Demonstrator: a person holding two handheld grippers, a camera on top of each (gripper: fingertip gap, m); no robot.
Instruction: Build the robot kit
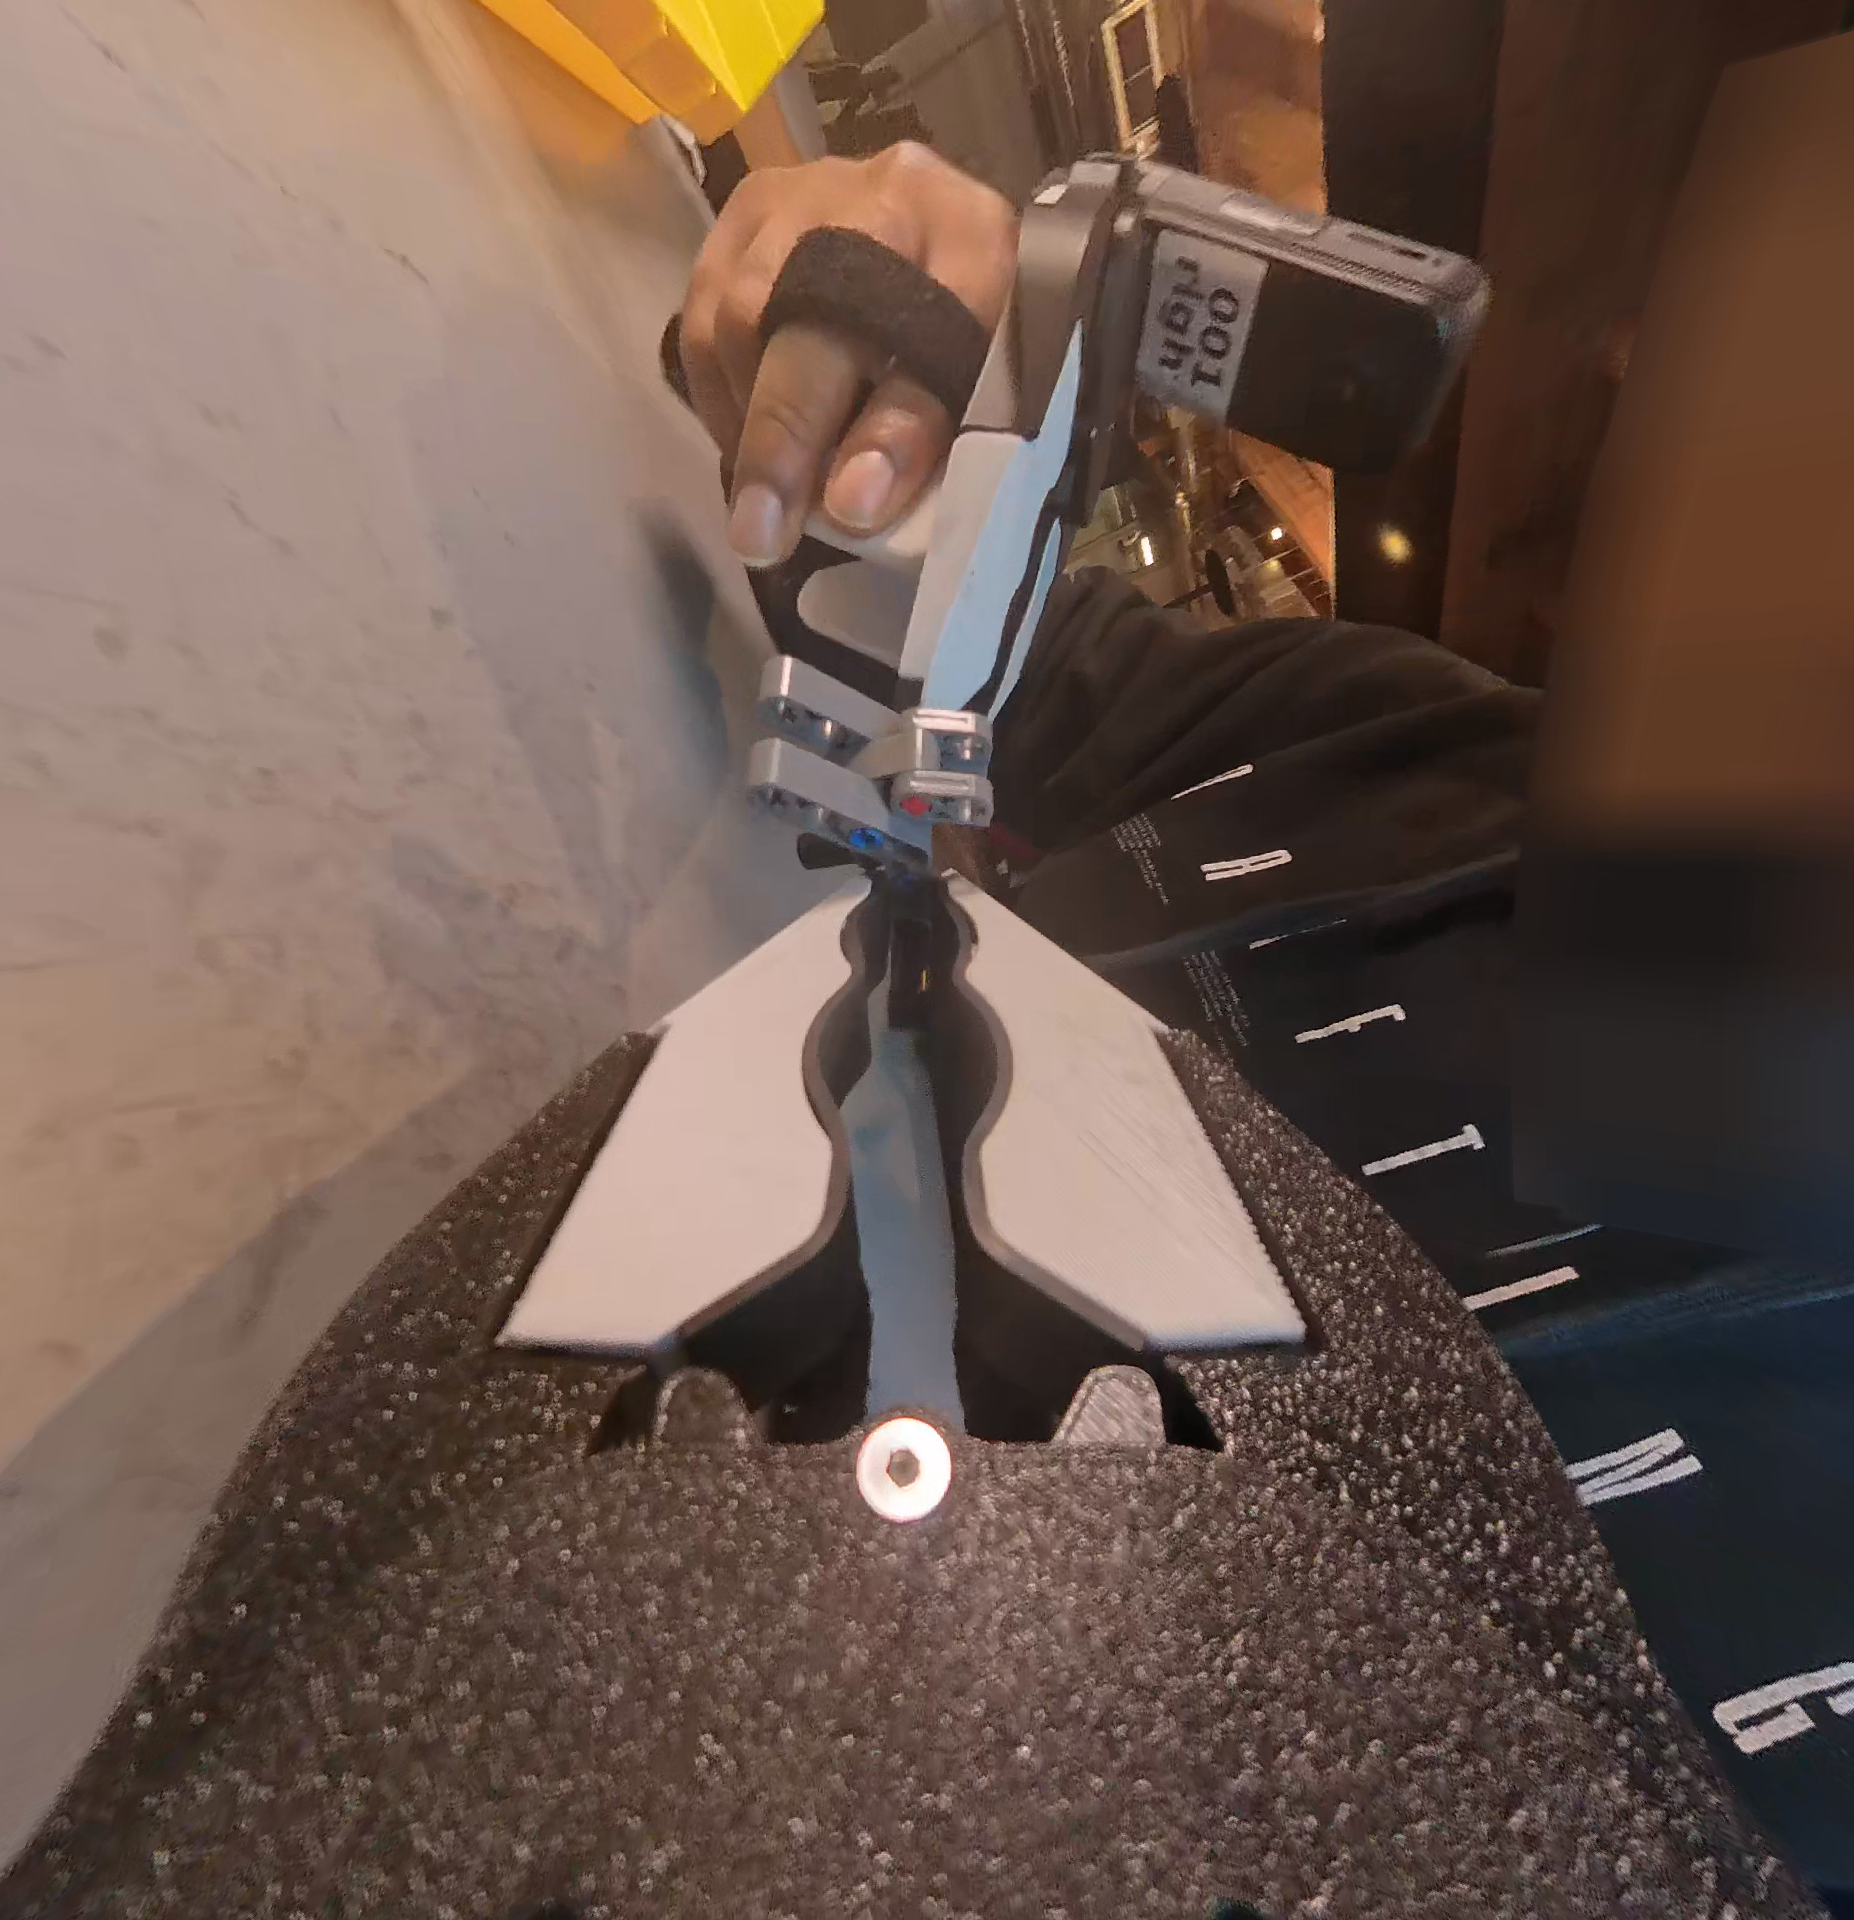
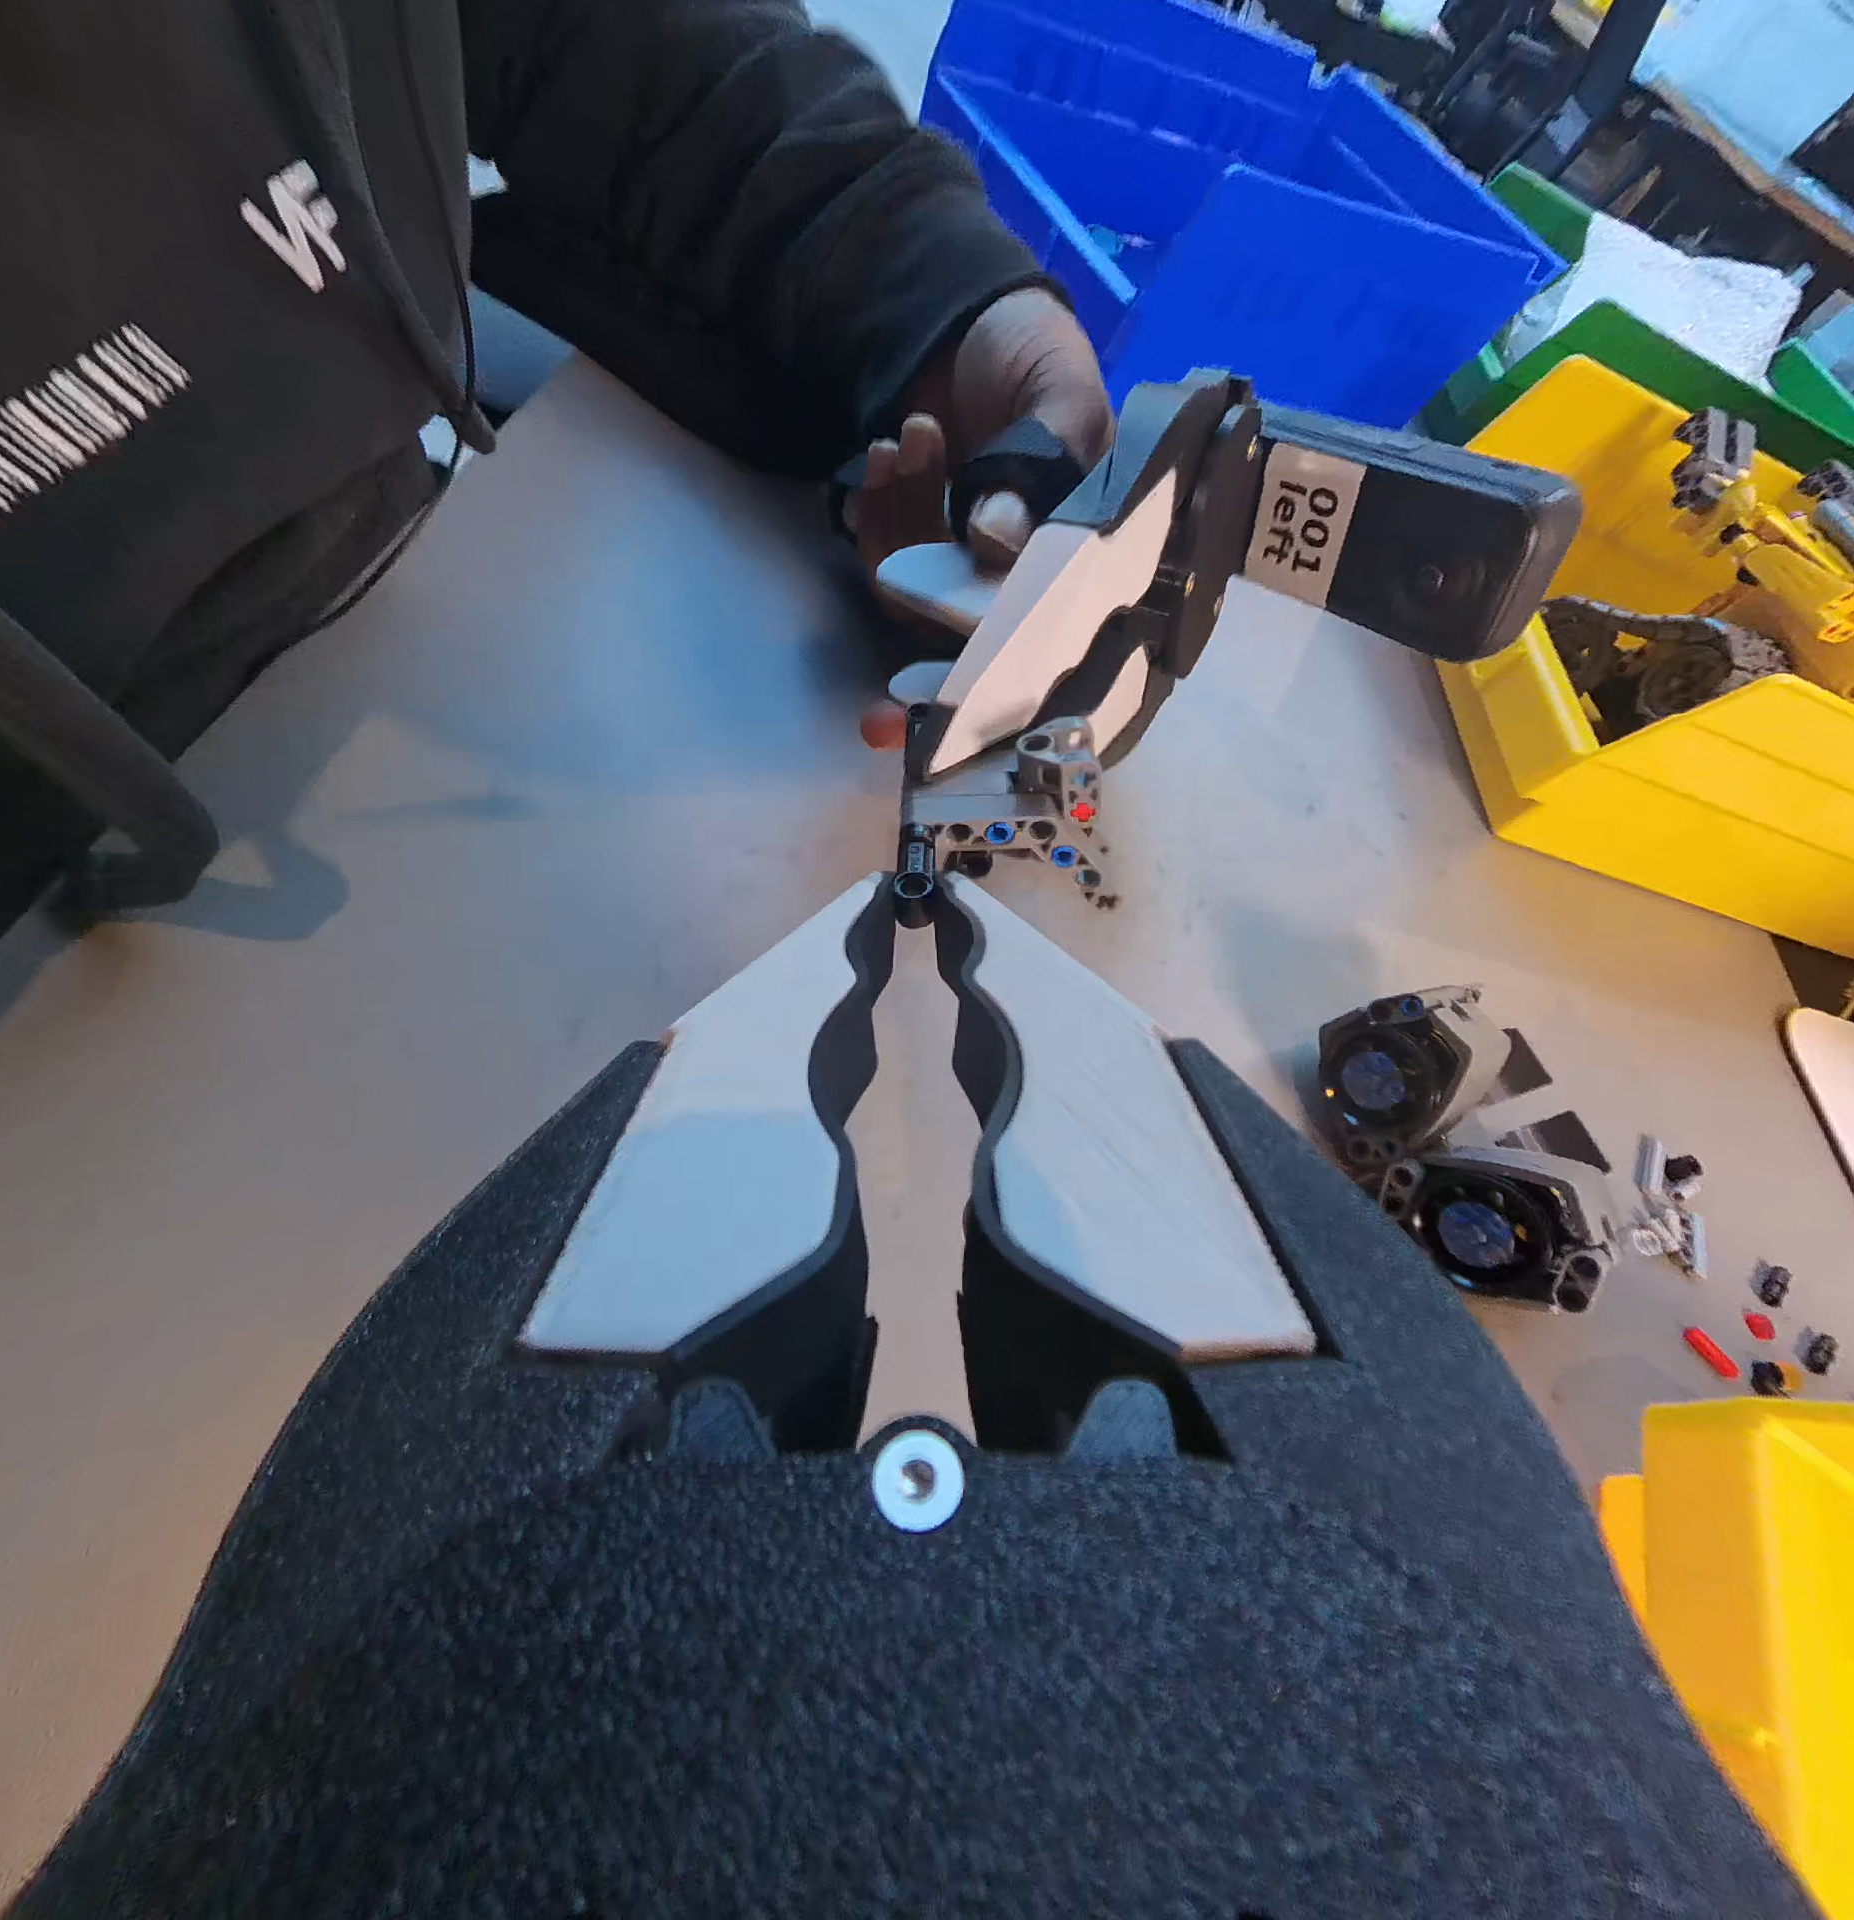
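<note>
A grey beam assembly (image 2: pixel 1011 821) is clamped by the left gripper (image 2: pixel 928 764) — long axis crosswise to the right gripper (image 2: pixel 915 902), whose tips are pinched on a black pin (image 2: pixel 915 883); labelled cameras are carried.

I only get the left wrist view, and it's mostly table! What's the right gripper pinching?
Observer: The right gripper pinches a black pin that goes into the grey brick assembly.
Operator: Any loose bits nearby?
Observer: Yes, two grey motor blocks lie on the table, off to its right side.
Operator: Any bins besides the yellow one?
Observer: There are blue bins behind the left gripper.
</note>
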